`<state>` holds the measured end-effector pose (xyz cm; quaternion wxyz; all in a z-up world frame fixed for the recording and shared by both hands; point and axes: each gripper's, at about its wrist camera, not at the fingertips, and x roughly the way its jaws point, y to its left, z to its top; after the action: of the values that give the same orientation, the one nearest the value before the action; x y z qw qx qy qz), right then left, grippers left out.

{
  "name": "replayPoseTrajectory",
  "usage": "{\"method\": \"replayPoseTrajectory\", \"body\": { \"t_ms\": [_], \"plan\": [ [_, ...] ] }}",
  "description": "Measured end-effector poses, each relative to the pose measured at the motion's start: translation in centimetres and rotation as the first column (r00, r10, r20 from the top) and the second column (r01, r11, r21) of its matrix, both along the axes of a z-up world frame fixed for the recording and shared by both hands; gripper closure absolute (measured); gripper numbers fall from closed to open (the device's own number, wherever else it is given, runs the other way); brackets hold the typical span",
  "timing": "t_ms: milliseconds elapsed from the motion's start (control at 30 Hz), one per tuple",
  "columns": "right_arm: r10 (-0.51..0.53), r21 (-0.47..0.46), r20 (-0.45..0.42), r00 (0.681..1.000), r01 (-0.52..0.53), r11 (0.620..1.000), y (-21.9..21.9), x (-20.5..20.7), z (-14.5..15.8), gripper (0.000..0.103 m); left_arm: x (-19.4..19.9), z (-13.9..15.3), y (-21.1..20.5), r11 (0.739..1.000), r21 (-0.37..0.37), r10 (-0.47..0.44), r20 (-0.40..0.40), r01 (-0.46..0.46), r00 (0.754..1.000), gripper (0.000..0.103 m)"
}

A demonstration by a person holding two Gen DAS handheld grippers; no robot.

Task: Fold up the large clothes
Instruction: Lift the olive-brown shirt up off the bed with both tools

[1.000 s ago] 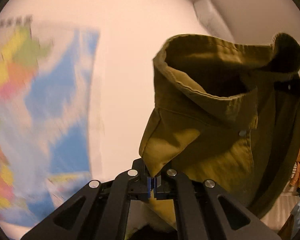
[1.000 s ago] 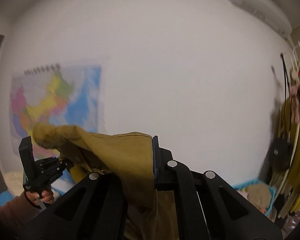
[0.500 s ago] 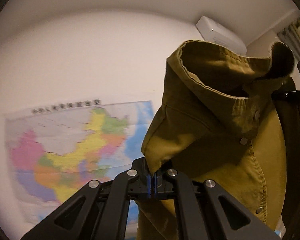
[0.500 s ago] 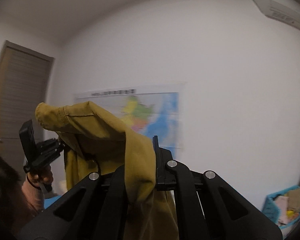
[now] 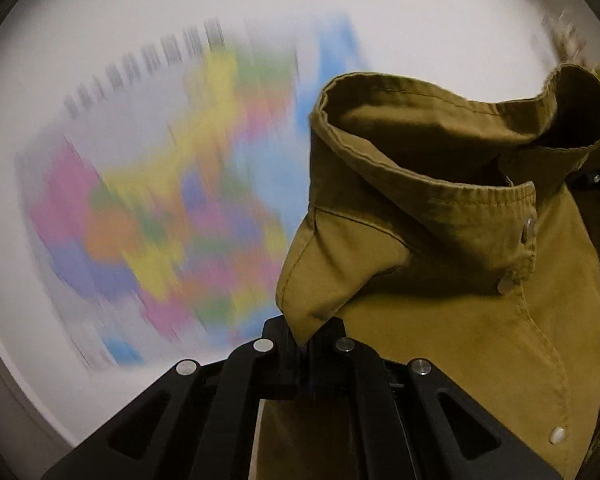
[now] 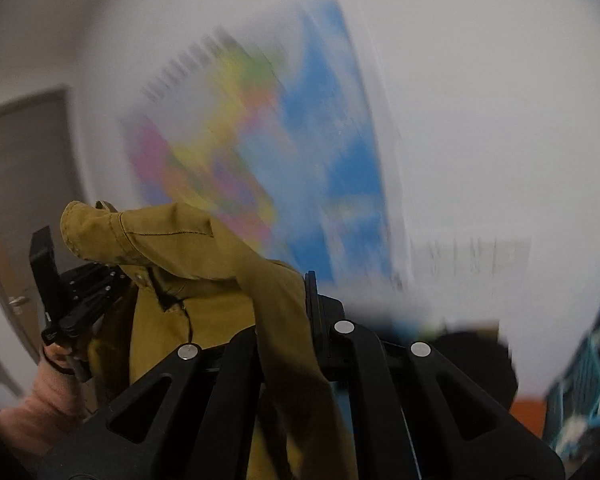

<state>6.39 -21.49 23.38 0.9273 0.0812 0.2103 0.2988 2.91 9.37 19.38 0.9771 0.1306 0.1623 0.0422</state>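
Behind everything you have the white wall [image 6: 480, 100], and on it hangs a big coloured map [image 5: 172, 208], which is smeared by blur in both wrist views, so its details cannot be read. At the left edge of the right wrist view there is a brown door [image 6: 20, 184] with a metal handle. The next largest thing is the mustard-yellow jacket [image 5: 440, 280], which you hold up in the air in front of the wall and the map; it hangs between your two tools and rests on no surface. In the left wrist view its collar stands open at the top, and small pale snap buttons [image 5: 530, 227] run down the front edge. Your left hand-held gripper [image 5: 304, 344] has its fingers pressed together on a corner of the jacket near the collar, with the cloth pinched tight between them. Your right hand-held gripper [image 6: 288, 320] also pinches the jacket, and a thick fold of the fabric passes between its fingers and falls down over the tool. In the right wrist view you see your left hand [image 6: 60, 364] at the lower left, gripping the black handle of the other tool. At the far right edge a teal basket [image 6: 592, 380] shows, blurred.
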Motion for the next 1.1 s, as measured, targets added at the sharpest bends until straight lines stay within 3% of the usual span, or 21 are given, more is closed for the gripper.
{"method": "replayPoseTrajectory", "body": {
  "t_ms": [100, 200, 300, 400, 467, 567, 667, 700, 733, 767, 800, 833, 900, 933, 1000, 1033, 1100],
  "plan": [
    [-0.068, -0.105, -0.200, 0.977, 0.048, 0.993, 2.6, 8.1, -8.0, 0.101, 8.0, -7.8, 1.5, 0.998, -0.053, 0.030, -0.190, -0.040, 0.981, 0.102],
    [-0.104, -0.140, -0.371, 0.923, 0.056, 0.989, 3.5, 13.7, -15.3, 0.101, 14.4, -16.1, 2.0, 0.996, -0.045, 0.050, -0.367, -0.072, 0.929, 0.102],
    [-0.167, -0.217, -0.453, 0.876, 0.074, 0.973, 4.1, 17.5, -20.3, 0.101, 18.1, -20.3, 2.1, 0.995, -0.046, 0.056, -0.447, -0.085, 0.893, 0.102],
    [-0.170, -0.189, -0.506, 0.845, 0.083, 0.978, 3.7, 19.9, -21.6, 0.101, 20.2, -20.1, 2.6, 0.992, -0.094, 0.036, -0.463, -0.089, 0.886, 0.102],
    [-0.173, -0.169, -0.511, 0.842, 0.099, 0.981, 3.2, 20.4, -21.4, 0.101, 21.6, -19.7, 3.3, 0.990, -0.101, 0.037, -0.462, -0.094, 0.886, 0.102],
    [-0.201, -0.169, -0.502, 0.841, 0.132, 0.977, 2.9, 22.1, -21.6, 0.101, 23.1, -22.0, 3.0, 0.993, -0.091, 0.026, -0.468, -0.077, 0.883, 0.102],
    [-0.226, -0.202, -0.550, 0.804, 0.134, 0.970, 2.9, 24.0, -23.7, 0.098, 24.1, -24.6, 3.5, 0.990, -0.098, 0.031, -0.532, -0.099, 0.846, 0.098],
    [-0.237, -0.220, -0.564, 0.791, 0.133, 0.966, 3.0, 24.3, -24.4, 0.092, 24.6, -25.1, 3.7, 0.990, -0.102, 0.029, -0.545, -0.100, 0.838, 0.092],
    [-0.249, -0.241, -0.579, 0.776, 0.129, 0.962, 3.3, 24.7, -25.4, 0.088, 24.7, -25.9, 3.9, 0.990, -0.099, 0.031, -0.560, -0.104, 0.828, 0.076],
    [-0.264, -0.251, -0.577, 0.773, 0.140, 0.958, 3.3, 24.8, -26.0, 0.075, 24.3, -26.3, 4.1, 0.990, -0.082, 0.047, -0.558, -0.112, 0.828, 0.067],
    [-0.276, -0.241, -0.578, 0.768, 0.163, 0.957, 2.8, 24.6, -26.2, 0.051, 23.6, -26.3, 4.2, 0.993, -0.061, 0.053, -0.544, -0.102, 0.838, 0.048],
    [-0.276, -0.223, -0.579, 0.768, 0.176, 0.959, 2.4, 24.5, -26.2, 0.043, 22.7, -26.3, 4.4, 0.995, -0.057, 0.042, -0.528, -0.085, 0.848, 0.041],
    [-0.256, -0.171, -0.575, 0.777, 0.192, 0.966, 1.2, 23.3, -25.5, 0.040, 20.2, -25.3, 4.8, 0.996, -0.082, -0.007, -0.502, -0.040, 0.865, 0.040],
    [-0.231, -0.145, -0.575, 0.785, 0.180, 0.973, 0.5, 22.7, -25.1, 0.039, 18.6, -24.5, 5.0, 0.994, -0.105, -0.046, -0.494, -0.007, 0.868, 0.034],
    [-0.187, -0.106, -0.544, 0.818, 0.155, 0.982, -1.1, 20.2, -23.6, 0.031, 15.2, -23.5, 5.6, 0.991, -0.126, -0.100, -0.472, 0.045, 0.876, 0.030],
    [-0.177, -0.105, -0.526, 0.832, 0.143, 0.984, -1.6, 19.2, -23.0, 0.028, 13.2, -21.9, 4.3, 0.988, -0.138, -0.128, -0.469, 0.070, 0.874, 0.026],
    [-0.160, -0.118, -0.488, 0.858, 0.116, 0.986, -2.7, 15.9, -22.3, 0.014, 9.7, -22.0, 3.6, 0.980, -0.161, -0.179, -0.491, 0.113, 0.853, 0.021]
  ]
}}
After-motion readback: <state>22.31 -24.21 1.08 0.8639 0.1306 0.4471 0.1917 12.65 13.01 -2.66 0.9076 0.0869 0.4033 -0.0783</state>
